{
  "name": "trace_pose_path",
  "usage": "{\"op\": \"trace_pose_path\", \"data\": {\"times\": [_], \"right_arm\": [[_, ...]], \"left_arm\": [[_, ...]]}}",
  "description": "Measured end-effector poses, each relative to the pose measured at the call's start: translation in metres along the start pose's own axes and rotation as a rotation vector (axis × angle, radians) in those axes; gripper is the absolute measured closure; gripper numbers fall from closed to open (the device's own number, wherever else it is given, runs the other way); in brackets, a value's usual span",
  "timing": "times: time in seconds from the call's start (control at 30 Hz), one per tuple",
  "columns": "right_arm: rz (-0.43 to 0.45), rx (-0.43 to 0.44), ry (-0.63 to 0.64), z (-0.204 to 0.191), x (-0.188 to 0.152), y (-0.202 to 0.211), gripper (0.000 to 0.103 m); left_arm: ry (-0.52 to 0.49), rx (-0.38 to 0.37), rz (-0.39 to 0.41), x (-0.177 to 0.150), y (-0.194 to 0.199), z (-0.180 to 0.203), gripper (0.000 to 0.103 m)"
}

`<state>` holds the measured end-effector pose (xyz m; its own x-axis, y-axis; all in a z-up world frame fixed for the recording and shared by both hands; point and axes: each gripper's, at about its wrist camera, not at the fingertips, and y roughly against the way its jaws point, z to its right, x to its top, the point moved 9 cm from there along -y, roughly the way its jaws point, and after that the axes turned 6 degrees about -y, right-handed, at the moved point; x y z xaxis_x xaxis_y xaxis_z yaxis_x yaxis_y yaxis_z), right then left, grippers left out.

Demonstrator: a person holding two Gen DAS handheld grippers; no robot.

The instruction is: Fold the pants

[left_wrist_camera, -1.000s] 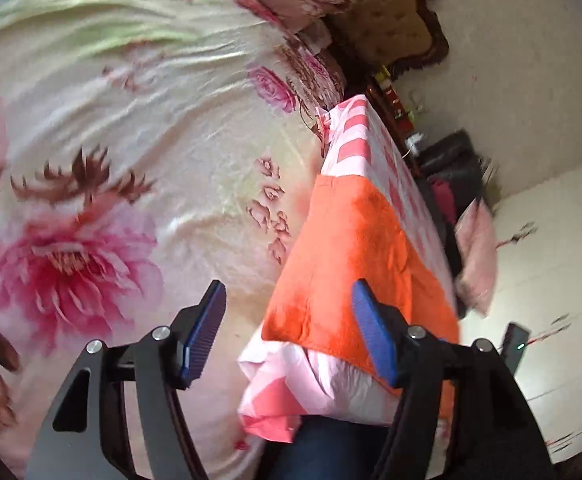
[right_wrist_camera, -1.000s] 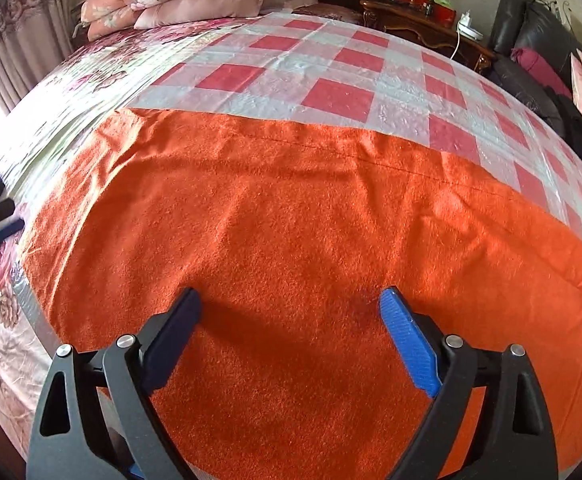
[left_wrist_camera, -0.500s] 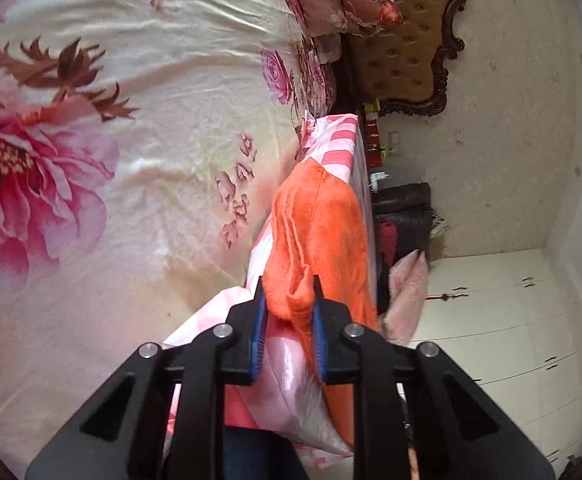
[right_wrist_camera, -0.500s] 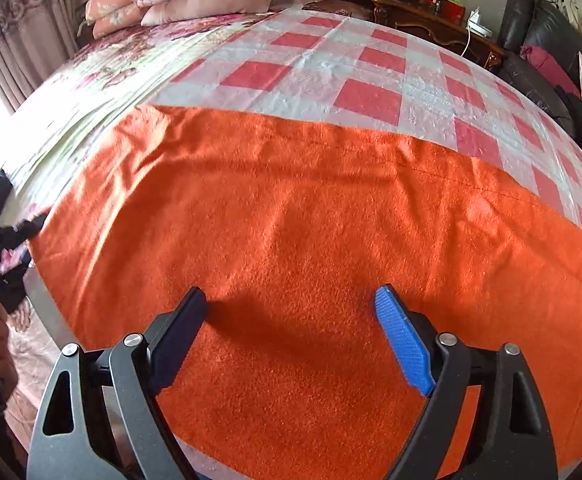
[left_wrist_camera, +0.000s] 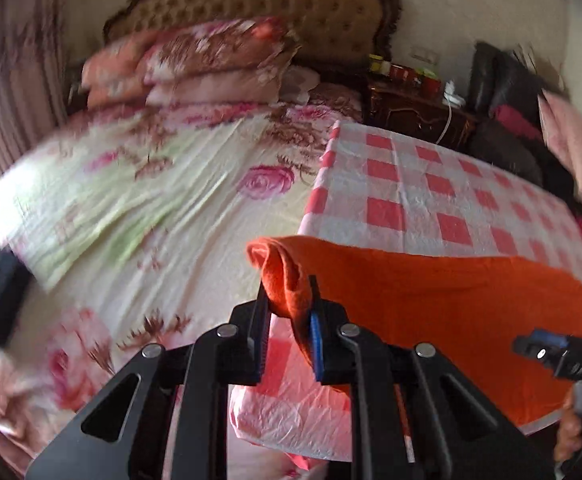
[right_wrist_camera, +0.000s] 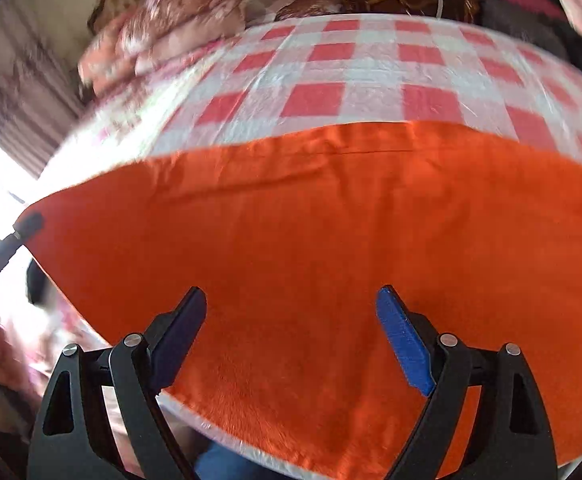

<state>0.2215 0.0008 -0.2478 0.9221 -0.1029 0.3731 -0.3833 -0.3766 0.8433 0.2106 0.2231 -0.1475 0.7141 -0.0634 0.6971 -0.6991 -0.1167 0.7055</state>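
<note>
One corner of the fuzzy orange fleece pants (left_wrist_camera: 451, 300), spread on the checkered sheet (left_wrist_camera: 431, 196), is pinched by the left gripper (left_wrist_camera: 289, 332); right gripper (right_wrist_camera: 291, 340) hovers, jaws apart (first fold likely starting), needing its own grasp.

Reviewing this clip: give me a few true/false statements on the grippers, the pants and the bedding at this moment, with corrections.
1. The left gripper is shut on a bunched corner of the orange pants. True.
2. The right gripper is clamped on the pants. False: its jaws stand wide open above the fabric.
3. The pants lie on a red-and-white checkered cloth. True.
4. The checkered cloth covers the whole bed. False: the floral sheet lies bare beside it.
</note>
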Motion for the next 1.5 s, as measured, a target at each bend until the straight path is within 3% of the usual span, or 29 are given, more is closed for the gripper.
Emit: {"op": "trace_pose_path", "data": {"times": [0.07,0.17,0.27,0.37,0.47,0.53,0.73,0.87,0.97,1.03,1.1,1.27,1.4,1.5], "right_arm": [[0.0,0.088,-0.106,0.027,0.007,0.018,0.018],[0.001,0.178,-0.232,0.071,0.013,0.041,0.018],[0.001,0.285,-0.37,0.11,0.012,0.058,0.017],[0.003,0.312,-0.429,0.138,0.008,0.063,0.017],[-0.025,0.35,-0.441,0.143,0.006,0.059,0.017],[-0.043,0.354,-0.433,0.14,0.008,0.054,0.017],[-0.137,0.418,-0.436,0.114,0.02,0.032,0.017],[-0.182,0.396,-0.4,0.09,0.033,0.015,0.019],[-0.181,0.368,-0.342,0.068,0.044,0.005,0.036],[-0.166,0.335,-0.316,0.059,0.056,-0.006,0.074],[-0.134,0.258,-0.267,0.059,0.064,-0.015,0.095],[-0.019,0.176,-0.185,0.077,0.068,0.008,0.096],[-0.061,0.156,-0.232,0.117,0.063,-0.002,0.095],[-0.053,0.193,-0.25,0.128,0.065,0.0,0.087]], "left_arm": [[-0.195,0.035,0.057,0.02,0.016,0.063,0.087],[-0.457,-0.014,0.139,0.012,0.03,0.175,0.087],[-0.608,-0.092,0.15,-0.034,0.022,0.263,0.087],[-0.706,-0.12,0.116,-0.087,0.004,0.312,0.087],[-0.709,-0.107,0.101,-0.104,-0.008,0.32,0.087],[-0.705,-0.086,0.132,-0.1,-0.007,0.316,0.087],[-0.621,-0.117,0.176,-0.079,0.005,0.303,0.087],[-0.593,-0.137,0.199,-0.075,0.016,0.295,0.087],[-0.596,-0.149,0.212,-0.077,0.021,0.292,0.087],[-0.608,-0.155,0.213,-0.08,0.023,0.294,0.087],[-0.623,-0.157,0.219,-0.085,0.026,0.302,0.087],[-0.635,-0.226,0.244,-0.09,0.035,0.333,0.087],[-0.678,-0.27,0.218,-0.106,0.023,0.361,0.087],[-0.695,-0.273,0.195,-0.114,0.016,0.368,0.083]]}}
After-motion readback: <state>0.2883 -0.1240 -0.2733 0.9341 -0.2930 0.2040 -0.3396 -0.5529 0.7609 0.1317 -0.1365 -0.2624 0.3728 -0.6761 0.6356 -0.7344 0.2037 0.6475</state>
